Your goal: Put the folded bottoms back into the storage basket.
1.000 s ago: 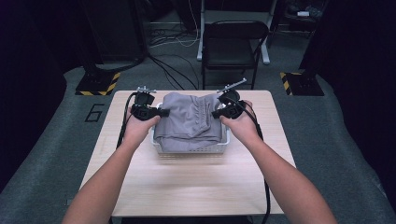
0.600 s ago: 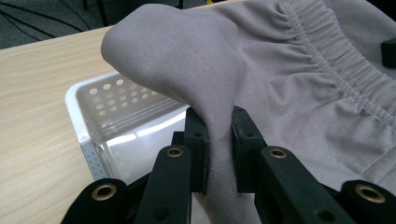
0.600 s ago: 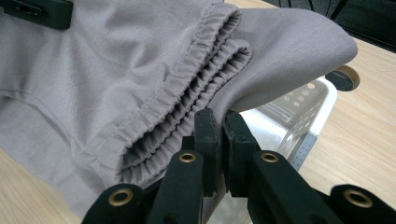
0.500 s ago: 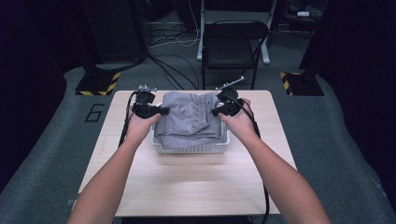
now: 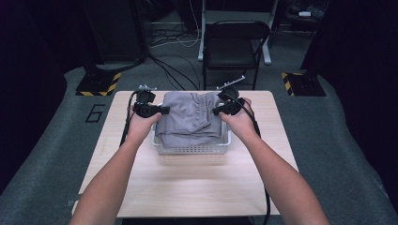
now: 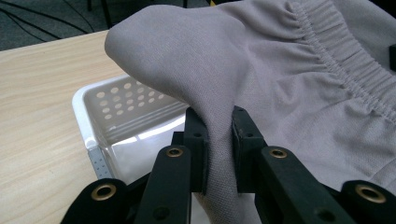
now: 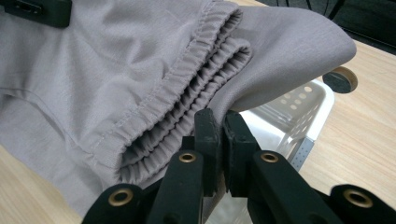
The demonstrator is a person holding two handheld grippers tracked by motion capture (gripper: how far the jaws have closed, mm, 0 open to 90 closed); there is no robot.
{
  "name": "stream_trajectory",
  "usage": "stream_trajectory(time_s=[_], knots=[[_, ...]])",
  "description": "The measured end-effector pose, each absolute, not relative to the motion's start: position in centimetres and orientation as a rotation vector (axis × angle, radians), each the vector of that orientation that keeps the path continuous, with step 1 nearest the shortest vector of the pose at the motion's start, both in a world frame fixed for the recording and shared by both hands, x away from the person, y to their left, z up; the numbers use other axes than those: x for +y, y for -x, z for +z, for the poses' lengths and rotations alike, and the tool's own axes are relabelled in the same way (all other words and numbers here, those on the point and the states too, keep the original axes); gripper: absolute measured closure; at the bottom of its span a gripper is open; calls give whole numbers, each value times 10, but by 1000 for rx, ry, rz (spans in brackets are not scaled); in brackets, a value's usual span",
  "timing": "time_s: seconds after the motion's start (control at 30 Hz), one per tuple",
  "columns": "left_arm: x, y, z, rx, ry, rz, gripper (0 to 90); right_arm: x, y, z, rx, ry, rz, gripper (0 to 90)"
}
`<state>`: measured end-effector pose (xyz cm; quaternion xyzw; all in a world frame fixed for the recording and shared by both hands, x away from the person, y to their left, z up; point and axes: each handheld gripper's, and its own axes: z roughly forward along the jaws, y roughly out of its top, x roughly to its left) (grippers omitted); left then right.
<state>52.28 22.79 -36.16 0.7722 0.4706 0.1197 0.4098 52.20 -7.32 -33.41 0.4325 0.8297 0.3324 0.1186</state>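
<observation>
On the wooden table (image 5: 197, 187) sits a white perforated basket (image 5: 192, 149), and over it hangs the folded grey garment (image 5: 190, 119), held slightly above the basket's floor rather than resting in it; its long axis runs from one hand to the other across the table, elastic waistband toward the right side; the basket lies directly beneath, so the move to come is, I judge, a straight lowering with both hands level. Each hand is equally near, one at each end; the left gripper (image 5: 162, 109) has its jaws closed tight on a pinch of plain cloth at the garment's left edge, seen close up in the left gripper view (image 6: 219, 140); the right gripper (image 5: 217, 111) is likewise clamped on the fold beside the gathered waistband (image 7: 187, 116). Beyond the table stands a dark chair (image 5: 234, 47), well apart; cables (image 5: 164, 70) trail on the floor; nothing stands between garment and basket, though the overhanging cloth could catch on the basket's rim.
</observation>
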Motion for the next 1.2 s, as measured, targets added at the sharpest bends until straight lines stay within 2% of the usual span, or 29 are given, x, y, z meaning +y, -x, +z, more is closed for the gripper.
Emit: stream_trajectory(time_s=[1.2], knots=[[218,-534,-406,1262,-1980,333,794,-67,-537,-371,2421,-1294,868,859]])
